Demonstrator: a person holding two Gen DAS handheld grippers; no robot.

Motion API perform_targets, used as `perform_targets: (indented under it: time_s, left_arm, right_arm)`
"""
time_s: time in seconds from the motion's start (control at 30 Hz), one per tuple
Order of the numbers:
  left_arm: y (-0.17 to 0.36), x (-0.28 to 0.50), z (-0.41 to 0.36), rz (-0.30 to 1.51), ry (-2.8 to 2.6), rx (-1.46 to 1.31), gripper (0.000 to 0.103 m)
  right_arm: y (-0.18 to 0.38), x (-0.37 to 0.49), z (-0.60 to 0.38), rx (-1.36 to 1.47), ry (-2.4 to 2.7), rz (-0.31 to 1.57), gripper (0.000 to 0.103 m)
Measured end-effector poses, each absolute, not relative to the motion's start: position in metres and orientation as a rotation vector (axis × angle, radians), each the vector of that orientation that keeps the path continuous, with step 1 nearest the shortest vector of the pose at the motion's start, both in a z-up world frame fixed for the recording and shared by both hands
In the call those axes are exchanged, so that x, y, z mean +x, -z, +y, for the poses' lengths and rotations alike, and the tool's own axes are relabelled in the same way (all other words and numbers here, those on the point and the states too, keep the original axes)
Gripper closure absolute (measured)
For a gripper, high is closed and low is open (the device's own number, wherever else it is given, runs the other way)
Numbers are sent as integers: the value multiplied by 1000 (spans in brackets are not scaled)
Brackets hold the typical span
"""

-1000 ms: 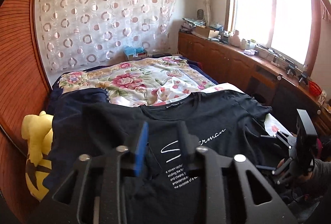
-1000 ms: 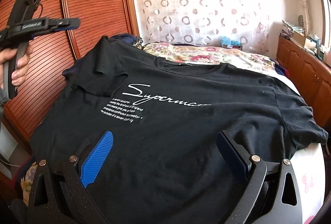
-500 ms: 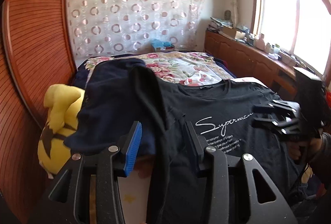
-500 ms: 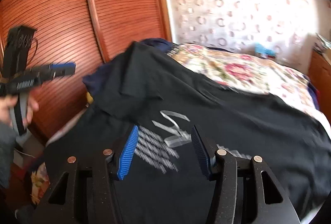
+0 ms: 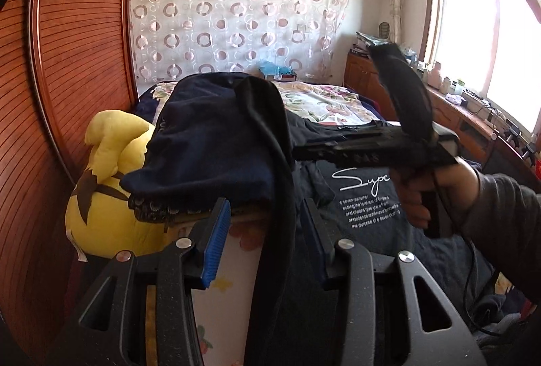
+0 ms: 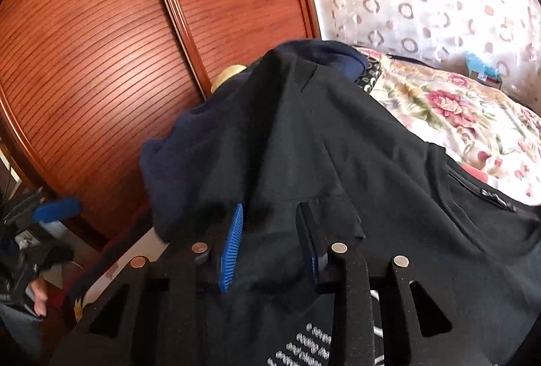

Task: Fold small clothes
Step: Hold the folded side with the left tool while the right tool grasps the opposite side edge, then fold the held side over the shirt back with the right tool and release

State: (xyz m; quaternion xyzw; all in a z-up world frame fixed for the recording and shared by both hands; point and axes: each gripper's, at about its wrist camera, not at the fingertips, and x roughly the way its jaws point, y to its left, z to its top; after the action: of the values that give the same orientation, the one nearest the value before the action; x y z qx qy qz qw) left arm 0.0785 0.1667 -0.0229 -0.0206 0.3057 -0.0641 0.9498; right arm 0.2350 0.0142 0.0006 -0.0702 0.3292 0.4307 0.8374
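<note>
Folding barely begun: black shirt (image 6: 355, 163) spread print-up on the bed (image 6: 473, 115), left sleeve side draped over a navy heap (image 5: 209, 142); no finished fold is seen. Left tool (image 5: 267, 230) is held part-spread, a hanging shirt edge between its pads; whether it is pinched cannot be told. Right tool (image 6: 270, 230) is closing over the sleeve area, cloth between its pads. Wardrobe (image 6: 118, 61) and yellow plush (image 5: 108, 197) crowd the left edge; open room is left toward the floral quilt.
</note>
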Motion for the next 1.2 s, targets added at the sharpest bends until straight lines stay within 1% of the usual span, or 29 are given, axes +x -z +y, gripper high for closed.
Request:
perform_targets:
  time_s: [0.1, 0.17, 0.2, 0.23, 0.33, 0.5, 0.7, 0.77, 0.8, 0.83, 0.87, 0.9, 1.07, 1.2]
  left_arm:
    - [27, 75, 171, 622, 136, -54, 59]
    - [31, 74, 173, 627, 136, -59, 59]
    - [33, 74, 174, 629, 137, -59, 59]
    - [35, 74, 175, 633, 135, -59, 59]
    - [37, 72, 174, 636, 139, -48, 59]
    - [37, 69, 174, 619, 151, -63, 59]
    - [39, 68, 171, 623, 154, -74, 59]
    - [38, 69, 167, 620, 156, -69, 59]
    - [37, 69, 166, 618, 158, -66, 59]
    - [36, 70, 162, 617, 162, -61, 59]
    - [35, 71, 159, 616, 166, -56, 59]
    - [34, 72, 157, 615, 169, -51, 59]
    - [32, 79, 139, 616, 183, -30, 59]
    - [36, 88, 123, 632, 198, -22, 59]
  right_arm:
    - [-2, 254, 21, -121, -939, 740, 69]
    - [-3, 258, 22, -127, -957, 747, 74]
    - [-2, 261, 26, -148, -945, 744, 82]
    - [-4, 265, 26, -164, -935, 746, 94]
    - [-3, 271, 27, -218, -907, 744, 101]
    - [-25, 277, 15, -303, -828, 710, 102]
    - [-48, 306, 6, -342, -626, 627, 102]
    - [-57, 309, 1, -312, -612, 619, 101]
    - [-59, 315, -2, -288, -623, 641, 96]
    - [-57, 321, -3, -266, -639, 674, 84]
    - [-56, 324, -5, -253, -640, 690, 77]
    - [-55, 325, -9, -246, -633, 689, 66]
    - [-46, 316, -40, -179, -649, 681, 65]
    - [-35, 290, -91, -133, -652, 661, 57]
